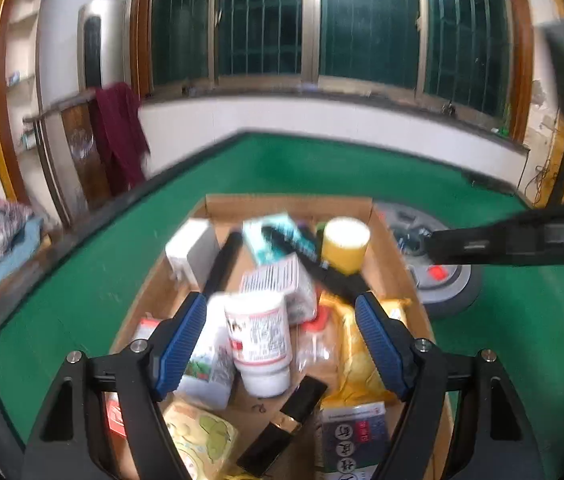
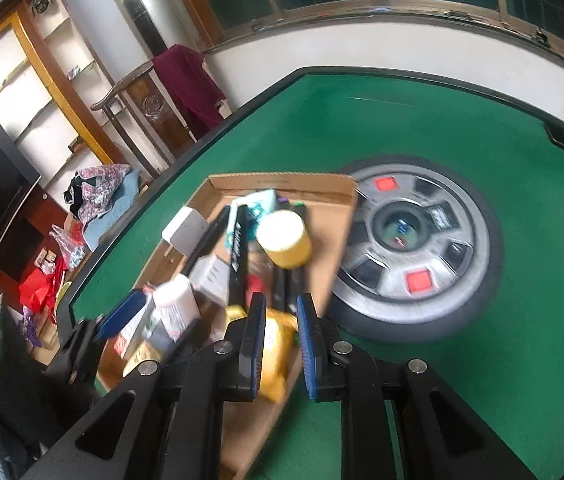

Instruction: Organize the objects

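Observation:
An open cardboard box [image 1: 290,202] [image 2: 282,180] sits on the green table, holding several items. My left gripper [image 1: 281,300] hangs open over it, and a white bottle [image 1: 258,340] [image 2: 176,304] lies between its blue pads without touching either. A yellow cylinder [image 1: 344,244] [image 2: 286,240], a white carton [image 1: 192,252], a teal packet [image 1: 270,232], a yellow snack bag [image 1: 358,360] [image 2: 276,344] and a black and gold case [image 1: 286,420] also lie inside. My right gripper [image 2: 282,300] hovers shut and empty above the box's right side.
A round grey hub [image 2: 414,248] [image 1: 442,276] is set into the green felt table [image 2: 482,360] just right of the box. Beyond the table's left edge stand a wooden stand with a maroon cloth [image 2: 190,80], shelves, a dark screen and a pile of clothes [image 2: 102,192].

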